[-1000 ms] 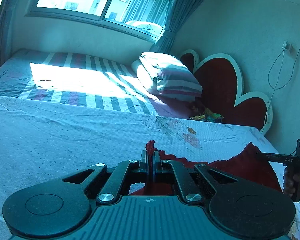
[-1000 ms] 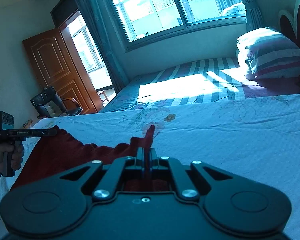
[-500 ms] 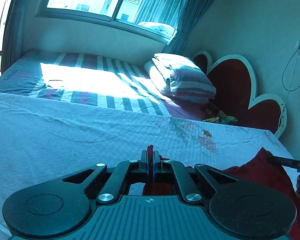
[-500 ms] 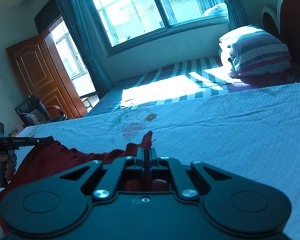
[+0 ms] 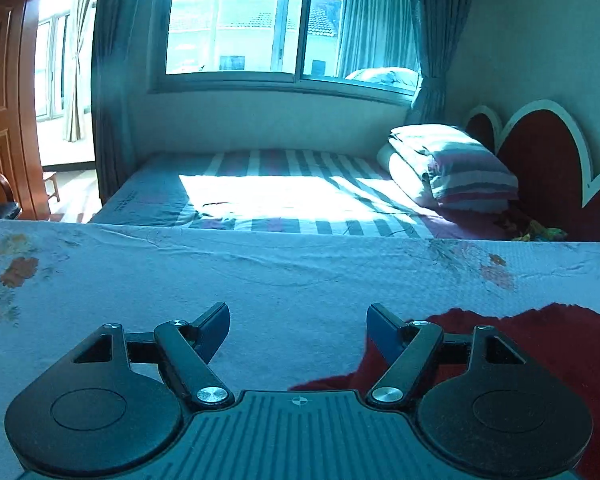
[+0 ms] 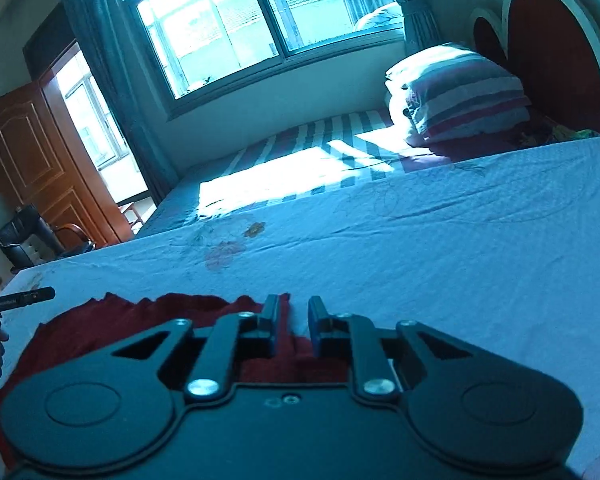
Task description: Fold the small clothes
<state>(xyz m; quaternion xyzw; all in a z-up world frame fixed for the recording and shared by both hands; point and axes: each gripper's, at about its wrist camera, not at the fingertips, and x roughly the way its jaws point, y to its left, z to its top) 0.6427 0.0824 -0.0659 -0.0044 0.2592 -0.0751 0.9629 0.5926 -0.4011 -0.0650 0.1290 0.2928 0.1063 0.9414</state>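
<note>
Both let go just now. Left gripper [image 5: 298, 322] wide open, right gripper [image 6: 292, 314] a little open, holding nothing. Red cloth [image 6: 148, 320] lying flat on the bed sheet [image 6: 440, 248], under both. Fold likely laid down.

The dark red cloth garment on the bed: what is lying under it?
The dark red cloth garment lies on the light blue flowered bedsheet, which shows all around it. Whether anything else sits beneath it cannot be seen; the cloth and the right gripper cover that area.

We lose the red garment [image 5: 540, 344] under the left tool [image 5: 298, 326] and past the frame's right edge; its shape stays unclear.
</note>
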